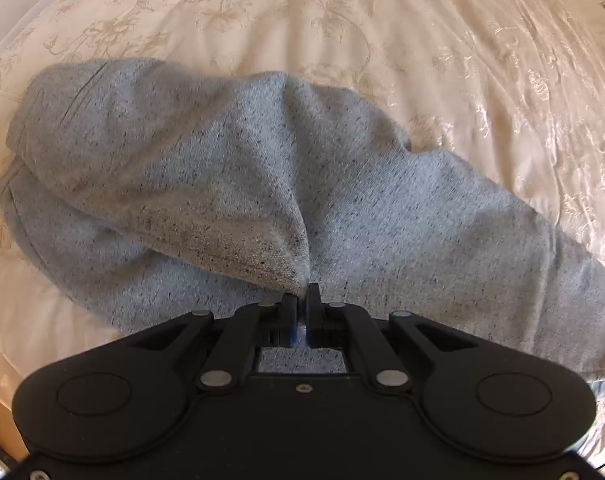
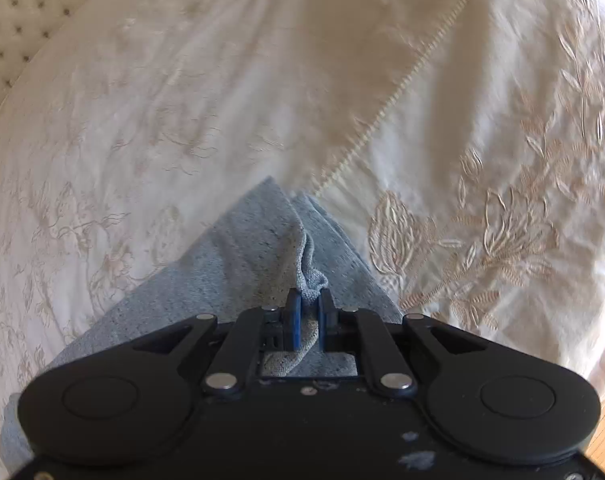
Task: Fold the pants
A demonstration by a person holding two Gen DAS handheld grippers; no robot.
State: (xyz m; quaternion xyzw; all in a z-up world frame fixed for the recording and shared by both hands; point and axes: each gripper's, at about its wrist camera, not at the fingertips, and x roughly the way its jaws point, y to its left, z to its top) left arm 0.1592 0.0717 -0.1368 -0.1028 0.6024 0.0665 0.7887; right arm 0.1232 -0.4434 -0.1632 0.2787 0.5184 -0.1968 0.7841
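The left gripper [image 1: 301,300] pinches a raised ridge of the grey pants [image 1: 230,184], its fingers closed tight on the fabric, while the rest of the garment lies rumpled across the cream embroidered bedspread [image 1: 482,80], one layer doubled over another.

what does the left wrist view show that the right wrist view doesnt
Only the left wrist view shows the bulk of the grey pants, bunched and folded over, with the left hand-held gripper pinching a fabric peak. Only the right wrist view shows a tufted headboard, a corded seam and the right hand-held gripper clamping a narrow end of the pants. Both show the cream embroidered bedspread beneath.
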